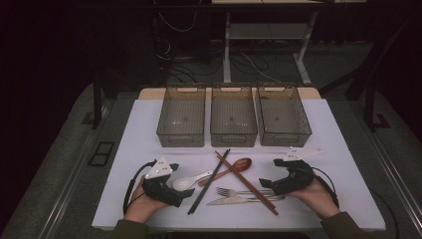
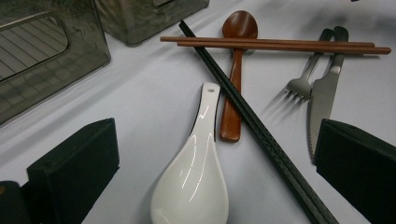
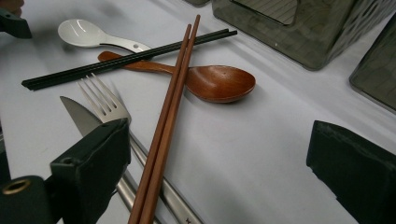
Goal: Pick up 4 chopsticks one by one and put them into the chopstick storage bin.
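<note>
3 bins (image 1: pixel 233 117) behind cutlery pile: soup spoon (image 1: pixel 188 181) left, fork (image 1: pixel 234 191) & knife (image 1: pixel 234 200) right.

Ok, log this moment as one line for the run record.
left gripper: open, around white spoon | right gripper: open, around brown chopsticks | bins: empty

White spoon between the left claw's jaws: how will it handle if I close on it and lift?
The white spoon has a glossy glaze, so it could slip between the flat pads. It looks ceramic: probably stiff, heavy for its size, and may chip if dropped. Its handle lies beside the black chopsticks, so lifting might nudge them.
</note>
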Action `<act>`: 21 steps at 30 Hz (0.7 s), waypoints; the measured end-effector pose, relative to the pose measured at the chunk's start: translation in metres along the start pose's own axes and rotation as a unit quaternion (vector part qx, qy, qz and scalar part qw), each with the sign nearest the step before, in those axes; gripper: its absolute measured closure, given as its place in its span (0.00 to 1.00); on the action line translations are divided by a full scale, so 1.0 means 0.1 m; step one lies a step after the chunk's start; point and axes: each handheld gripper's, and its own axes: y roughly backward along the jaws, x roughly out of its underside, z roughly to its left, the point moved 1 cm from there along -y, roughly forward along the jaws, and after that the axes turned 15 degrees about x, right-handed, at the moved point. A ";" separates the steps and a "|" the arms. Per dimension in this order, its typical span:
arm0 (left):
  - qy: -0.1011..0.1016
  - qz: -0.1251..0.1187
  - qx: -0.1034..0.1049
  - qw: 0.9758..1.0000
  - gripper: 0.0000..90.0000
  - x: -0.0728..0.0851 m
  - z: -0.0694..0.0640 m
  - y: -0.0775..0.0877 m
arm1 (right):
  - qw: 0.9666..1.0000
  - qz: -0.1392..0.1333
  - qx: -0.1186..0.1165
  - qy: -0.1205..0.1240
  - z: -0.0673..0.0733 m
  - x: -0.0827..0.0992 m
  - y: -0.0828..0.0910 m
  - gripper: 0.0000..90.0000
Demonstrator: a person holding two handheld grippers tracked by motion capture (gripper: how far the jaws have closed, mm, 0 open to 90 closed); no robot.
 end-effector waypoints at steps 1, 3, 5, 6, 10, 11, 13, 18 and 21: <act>0.000 0.000 0.000 1.000 0.00 0.00 0.00 0.00 | 1.000 0.000 0.000 0.000 0.00 0.00 0.00 0.07; 0.001 -0.001 0.000 1.000 0.00 0.01 0.00 0.00 | 1.000 0.004 0.002 0.003 0.00 -0.01 -0.03 0.08; 0.001 -0.001 0.000 1.000 0.00 0.01 0.00 0.00 | 1.000 0.003 0.003 0.005 0.00 -0.02 -0.03 0.11; 0.001 0.000 0.000 1.000 0.00 0.01 0.00 0.00 | 1.000 -0.001 0.003 0.005 0.00 -0.04 -0.04 0.13; 0.000 -0.001 0.001 1.000 0.00 0.01 0.00 0.00 | 1.000 -0.007 0.002 0.006 0.03 -0.08 -0.06 0.16; 0.000 0.000 0.000 1.000 0.00 0.00 0.00 0.00 | 1.000 -0.005 0.001 0.005 0.04 -0.09 -0.08 0.17; -0.002 0.000 0.000 1.000 0.00 0.00 0.00 0.00 | 1.000 -0.005 0.001 0.006 0.05 -0.09 -0.09 0.19; 0.002 -0.001 0.000 1.000 0.00 0.01 0.01 0.00 | 1.000 0.006 -0.015 0.008 0.11 -0.13 -0.15 0.31; 0.003 -0.003 0.000 1.000 0.00 0.01 0.00 0.00 | 1.000 0.017 -0.022 0.013 0.16 -0.14 -0.21 0.42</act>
